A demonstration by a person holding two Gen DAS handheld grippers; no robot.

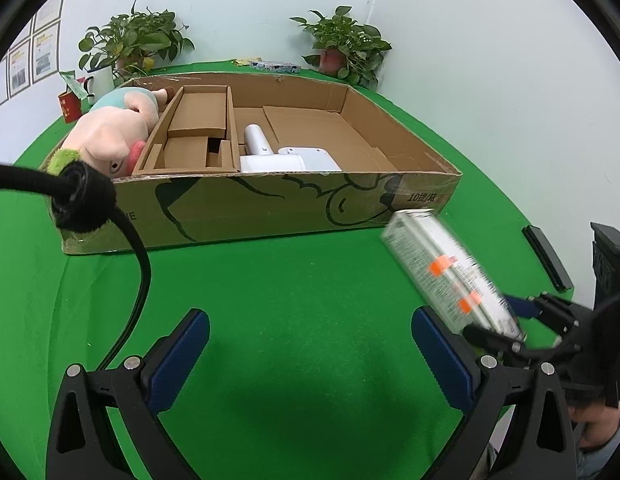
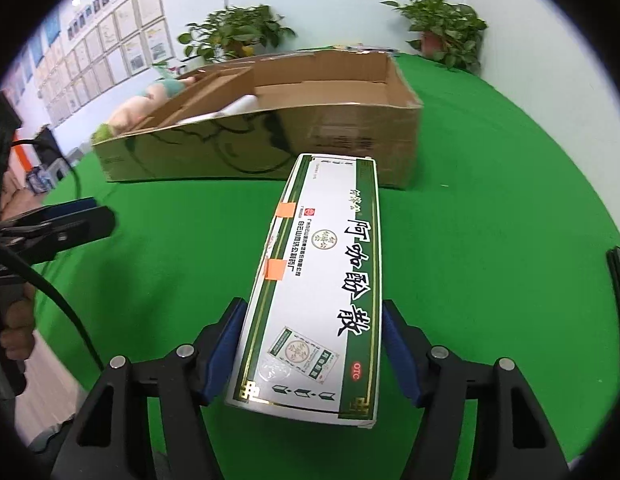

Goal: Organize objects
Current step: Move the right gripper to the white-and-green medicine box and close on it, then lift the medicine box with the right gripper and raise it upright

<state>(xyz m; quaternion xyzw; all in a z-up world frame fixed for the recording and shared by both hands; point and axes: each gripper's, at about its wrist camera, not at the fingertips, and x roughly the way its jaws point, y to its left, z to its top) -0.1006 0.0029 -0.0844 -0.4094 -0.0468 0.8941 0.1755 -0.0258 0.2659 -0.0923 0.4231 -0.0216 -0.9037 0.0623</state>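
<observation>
My right gripper (image 2: 312,348) is shut on a long white and green medicine box (image 2: 326,280) with orange tape tabs, held above the green table and pointing toward the cardboard box (image 2: 310,136). The medicine box also shows blurred in the left wrist view (image 1: 450,272), with the right gripper (image 1: 514,328) behind it. My left gripper (image 1: 310,352) is open and empty over the green cloth, in front of the cardboard box (image 1: 269,208). Inside that box lie a pink plush pig (image 1: 109,132), a cardboard insert (image 1: 193,132) and a white appliance (image 1: 277,156).
Two potted plants (image 1: 129,40) (image 1: 342,48) stand at the table's back by the wall. A red cup (image 1: 69,106) and a white mug (image 1: 99,80) are at back left. A black cable (image 1: 137,264) hangs on the left. A dark flat object (image 1: 546,256) lies at the right edge.
</observation>
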